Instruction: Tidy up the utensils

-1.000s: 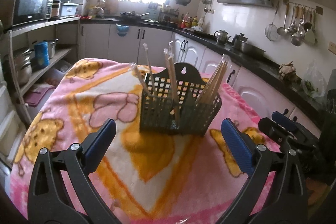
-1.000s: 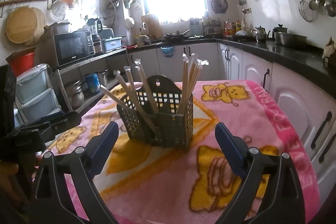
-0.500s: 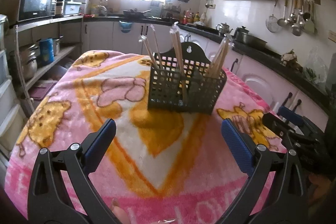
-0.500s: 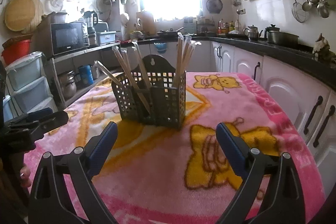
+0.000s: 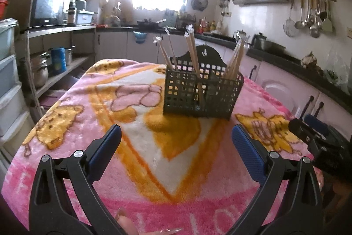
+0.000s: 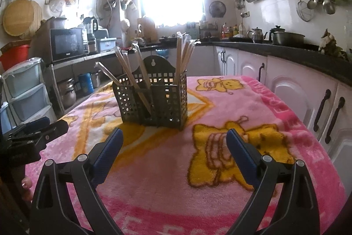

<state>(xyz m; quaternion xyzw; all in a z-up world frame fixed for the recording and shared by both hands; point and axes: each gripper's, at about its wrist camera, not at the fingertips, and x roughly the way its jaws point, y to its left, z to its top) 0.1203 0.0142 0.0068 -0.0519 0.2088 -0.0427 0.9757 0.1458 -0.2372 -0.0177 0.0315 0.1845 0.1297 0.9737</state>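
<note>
A dark perforated utensil holder (image 5: 202, 94) (image 6: 154, 100) stands upright on the pink cartoon blanket (image 5: 140, 142) (image 6: 231, 116). Several wrapped chopsticks (image 5: 192, 52) (image 6: 183, 56) lean out of its compartments. My left gripper (image 5: 176, 140) is open, low over the near part of the blanket, well short of the holder, nothing between its fingers. In the right wrist view my right gripper (image 6: 173, 140) is open too, empty, a little short of the holder. Each gripper shows at the side of the other's view, the right one (image 5: 316, 136) and the left one (image 6: 33, 131).
White cabinets (image 6: 297, 94) under a black counter line the right side. Open shelves with pots and a microwave (image 6: 67, 44) and plastic drawers (image 6: 26, 91) stand at the left. Ladles hang on the wall (image 5: 312, 12). The blanket's near edge drops off below the grippers.
Both grippers have drawn back from the holder and sunk lower toward the blanket's near edge; the holder looks smaller. Both stay open and empty.
</note>
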